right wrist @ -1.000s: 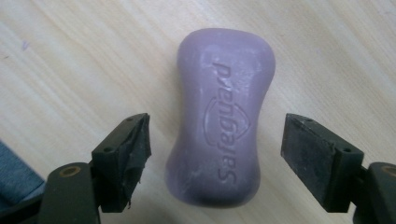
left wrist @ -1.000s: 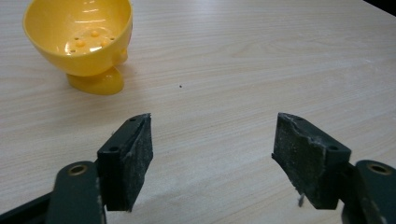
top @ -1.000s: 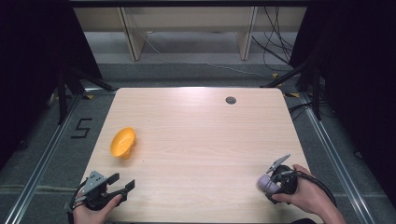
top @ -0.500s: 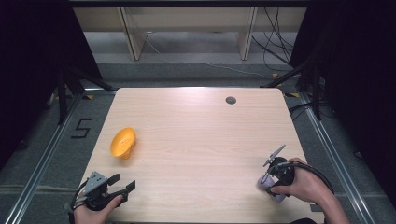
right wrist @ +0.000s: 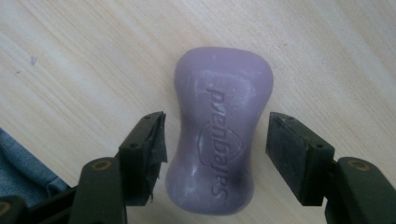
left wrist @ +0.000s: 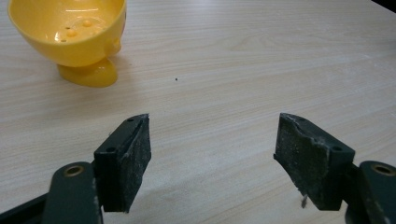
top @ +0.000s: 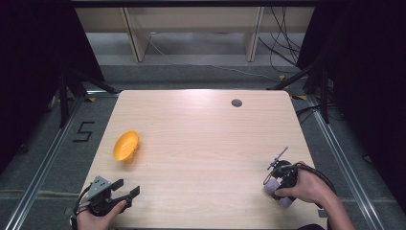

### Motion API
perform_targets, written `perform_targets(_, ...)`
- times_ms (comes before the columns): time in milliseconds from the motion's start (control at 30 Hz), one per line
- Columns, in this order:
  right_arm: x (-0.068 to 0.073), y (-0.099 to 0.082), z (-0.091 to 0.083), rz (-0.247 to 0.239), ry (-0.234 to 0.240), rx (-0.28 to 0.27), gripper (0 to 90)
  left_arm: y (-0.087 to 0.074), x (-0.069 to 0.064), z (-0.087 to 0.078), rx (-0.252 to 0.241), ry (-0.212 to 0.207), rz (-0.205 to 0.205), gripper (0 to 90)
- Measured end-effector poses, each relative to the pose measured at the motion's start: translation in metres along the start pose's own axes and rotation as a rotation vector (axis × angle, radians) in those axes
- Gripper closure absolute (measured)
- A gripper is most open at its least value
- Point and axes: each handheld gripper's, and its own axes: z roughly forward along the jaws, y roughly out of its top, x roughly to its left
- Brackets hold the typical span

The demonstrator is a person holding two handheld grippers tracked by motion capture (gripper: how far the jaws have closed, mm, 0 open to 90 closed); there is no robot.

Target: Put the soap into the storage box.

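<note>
A purple soap bar (right wrist: pixel 219 135) with embossed lettering lies flat on the wooden table (top: pixel 201 143) near its front right corner (top: pixel 271 186). My right gripper (right wrist: pixel 217 140) points down over it, and its jaws have just been closing. They straddle the bar's narrow waist, with a sliver of gap at each pad, so it counts as open. In the high view, a hand covers most of the right gripper (top: pixel 277 184). My left gripper (left wrist: pixel 212 149) rests open and empty at the front left (top: pixel 127 188). A yellow bowl (left wrist: pixel 70 28) stands on its foot beyond it (top: pixel 125 145).
A small dark round grommet (top: pixel 236 102) is set into the table near its far edge. Metal rails run along both sides of the table, and cables lie on the floor behind it. Bare wood stretches between the two grippers.
The right gripper's jaws have narrowed around the soap bar while the hand shifted slightly. The left gripper and the yellow bowl have stayed put.
</note>
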Motion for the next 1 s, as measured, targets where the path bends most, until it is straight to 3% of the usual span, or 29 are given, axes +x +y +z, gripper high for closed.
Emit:
perform_targets(300,-0.002,0.0,0.008,0.025,0.001,-0.007,34.2,0.0,-0.001,0.0,-0.014,-0.006,0.0,26.3)
perform_targets(367,-0.001,0.0,0.008,0.051,0.012,0.016,34.1,0.0,-0.001,0.0,-0.014,-0.007,0.0,26.2)
perform_targets(500,-0.004,-0.001,0.011,0.045,0.009,0.014,33.7,0.001,0.0,0.0,-0.006,-0.005,0.008,26.1)
perform_targets(533,-0.001,0.0,0.011,0.095,0.008,0.044,33.4,0.001,0.0,0.0,-0.003,-0.008,0.012,26.1)
perform_targets(567,-0.001,0.0,0.011,0.095,0.008,0.044,33.4,0.001,0.0,0.0,-0.003,-0.008,0.012,26.0)
perform_targets(600,-0.003,0.0,0.013,0.063,0.012,0.042,33.4,0.001,0.0,0.0,-0.006,-0.011,0.012,26.0)
perform_targets(667,-0.002,0.001,0.015,0.078,0.004,0.053,33.4,0.001,0.0,0.0,-0.007,-0.007,0.011,25.9)
perform_targets(833,-0.002,0.001,0.017,0.055,0.008,0.058,37.6,0.0,0.0,0.0,-0.003,-0.007,0.007,26.0)
perform_targets(867,-0.004,0.002,0.02,0.014,0.004,0.047,40.9,0.0,0.0,0.0,-0.003,-0.006,0.01,26.0)
perform_targets(967,-0.001,0.004,0.02,0.053,0.013,0.074,45.4,0.001,0.0,0.0,0.001,-0.007,0.014,26.0)
perform_targets(1000,-0.001,0.004,0.02,0.035,0.013,0.075,46.9,0.0,0.0,0.001,-0.005,-0.016,0.006,26.1)
